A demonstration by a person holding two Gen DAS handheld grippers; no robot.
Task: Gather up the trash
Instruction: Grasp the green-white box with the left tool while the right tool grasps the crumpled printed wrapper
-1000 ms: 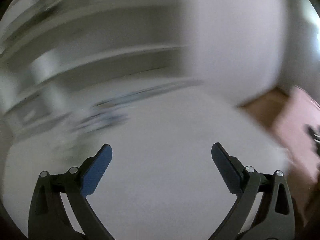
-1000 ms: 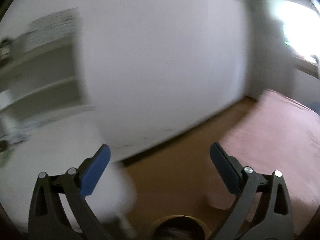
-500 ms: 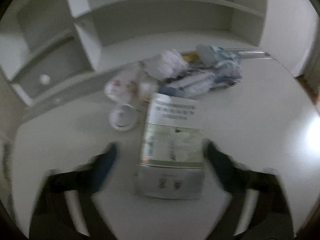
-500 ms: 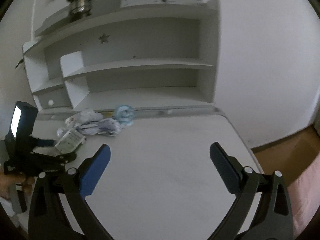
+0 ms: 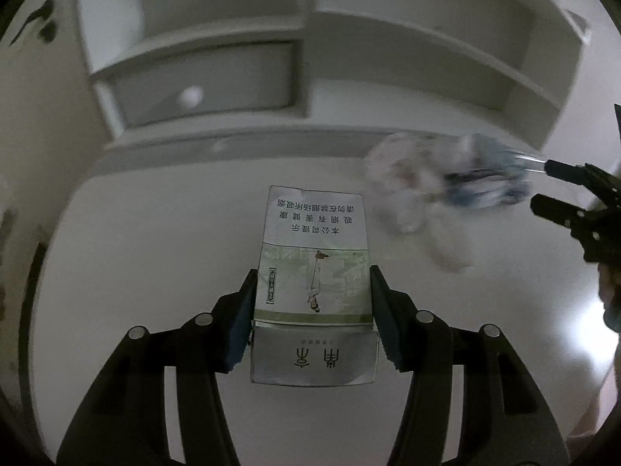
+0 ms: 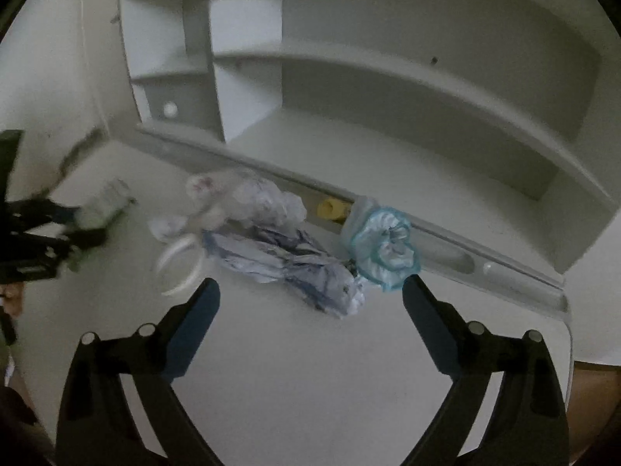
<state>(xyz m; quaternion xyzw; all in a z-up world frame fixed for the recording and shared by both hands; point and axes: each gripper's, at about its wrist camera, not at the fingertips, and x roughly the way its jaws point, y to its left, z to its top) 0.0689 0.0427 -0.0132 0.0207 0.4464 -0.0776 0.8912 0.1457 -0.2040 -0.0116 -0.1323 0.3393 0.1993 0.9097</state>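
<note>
My left gripper [image 5: 312,295] is shut on a cigarette pack [image 5: 313,272], white and pale green with printed characters, held over the white desk [image 5: 155,240]. In the right wrist view the same gripper and pack [image 6: 104,202] show blurred at the left. My right gripper [image 6: 310,291] is open and empty, just in front of a crumpled white-and-blue wrapper [image 6: 287,260]. Behind it lie crumpled white tissue [image 6: 248,194], a blue-rimmed crumpled plastic cup [image 6: 388,248], a small yellow piece [image 6: 330,207] and a white ring-shaped lid [image 6: 178,268]. The trash pile shows blurred in the left wrist view [image 5: 446,178].
A white shelf unit [image 6: 388,77] with open compartments and a small drawer with a round knob [image 6: 169,108] stands at the back of the desk. The desk's right edge [image 6: 570,334] drops to a brown floor. The right gripper's body [image 5: 582,209] shows at the left view's right side.
Both grippers swung from the wall and floor to the desk. My left gripper closed on the cigarette pack. My right gripper moved in close to the trash pile, still open.
</note>
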